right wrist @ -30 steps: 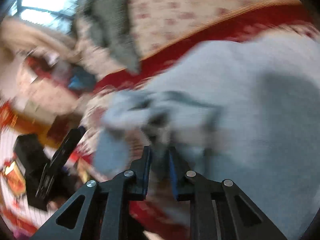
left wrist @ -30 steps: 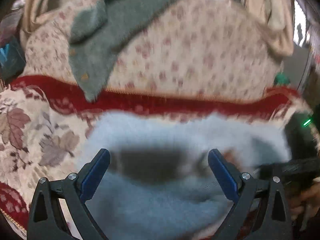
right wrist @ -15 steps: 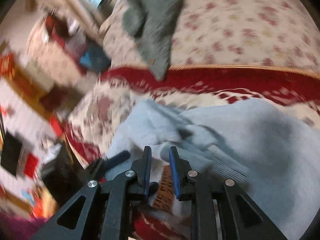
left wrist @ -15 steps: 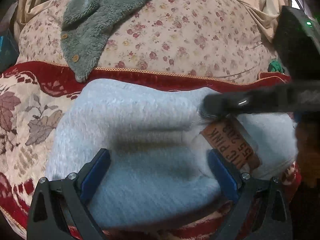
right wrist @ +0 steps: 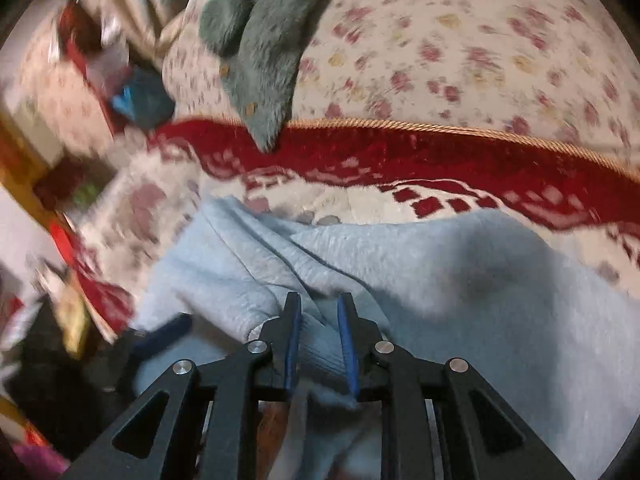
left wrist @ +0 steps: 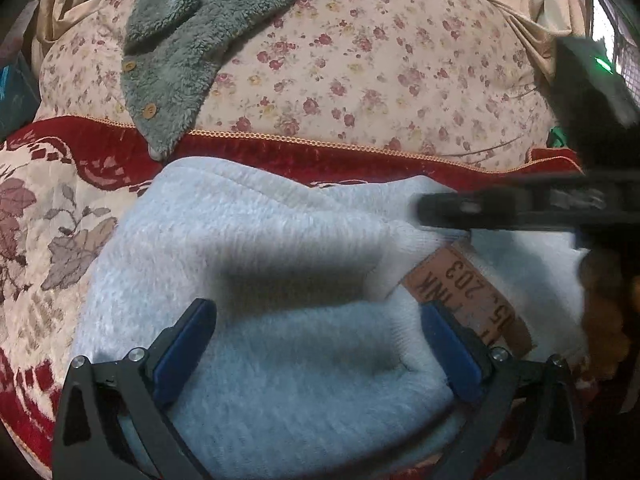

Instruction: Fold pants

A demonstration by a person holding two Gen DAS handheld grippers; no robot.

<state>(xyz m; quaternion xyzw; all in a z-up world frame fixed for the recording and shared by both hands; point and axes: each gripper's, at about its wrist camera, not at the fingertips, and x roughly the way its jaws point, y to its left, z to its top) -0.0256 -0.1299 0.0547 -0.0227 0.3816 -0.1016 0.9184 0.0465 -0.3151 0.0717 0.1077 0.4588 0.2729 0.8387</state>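
The light blue fleece pants [left wrist: 248, 264] lie bunched on a red and cream patterned cover [left wrist: 48, 216]. A brown leather label [left wrist: 468, 300] shows on their waistband. My left gripper [left wrist: 316, 344] is open, its blue pads either side of a fold of the pants, low over them. My right gripper [right wrist: 320, 340] is shut on the ribbed waistband of the pants [right wrist: 440, 280], with fabric pinched between the pads. It also shows in the left wrist view [left wrist: 500, 208] as a dark bar coming in from the right above the label.
A floral cushion [left wrist: 380, 60] stands behind the cover, with a grey fleece garment [left wrist: 176, 52] draped over it. A red band with gold cord [right wrist: 400, 148] runs along the cover's far edge. Cluttered floor and furniture lie to the left [right wrist: 60, 120].
The right gripper has carried the waistband across over the pants toward the left. The pile has settled lower and flatter. The left gripper has stayed open and nearly still.
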